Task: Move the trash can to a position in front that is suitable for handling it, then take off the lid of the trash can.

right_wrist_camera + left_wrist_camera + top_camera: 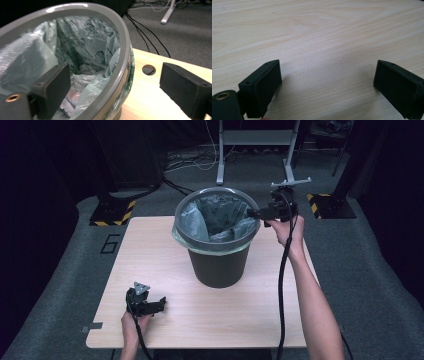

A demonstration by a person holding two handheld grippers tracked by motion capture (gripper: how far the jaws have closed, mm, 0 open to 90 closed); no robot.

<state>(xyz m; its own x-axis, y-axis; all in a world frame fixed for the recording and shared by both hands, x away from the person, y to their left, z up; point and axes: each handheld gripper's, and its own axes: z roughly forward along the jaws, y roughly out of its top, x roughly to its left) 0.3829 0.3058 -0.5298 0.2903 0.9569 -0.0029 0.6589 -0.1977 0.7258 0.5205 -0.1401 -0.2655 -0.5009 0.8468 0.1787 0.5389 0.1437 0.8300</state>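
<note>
Dark room w/ grey carpet floor, cables & a grey metal stand frame [255,140] behind; light wood-grain bench [200,320] in the middle. On it stands a dark round plastic bin [218,265] w/ a grey ring rim [117,32] clamping a thin pale-green printed plastic liner bag [82,42].

Right tool [252,212] sits at the bin's far-right rim, held level, pointing across the top. In the right gripper view its jaws are released & wide: one jaw hangs inside the bin over the crumpled liner, the other outside over the bench, rim section between them, pads not pressing on it. Whether a pad brushes the liner I can't tell. Small round hole [148,70] in the bench top lies beyond the outer jaw.

Left tool [161,304] rests low at the near-left of the bench, well apart from the bin, which is ahead & to its right. Jaws released, wide apart, bare wood between them
</note>
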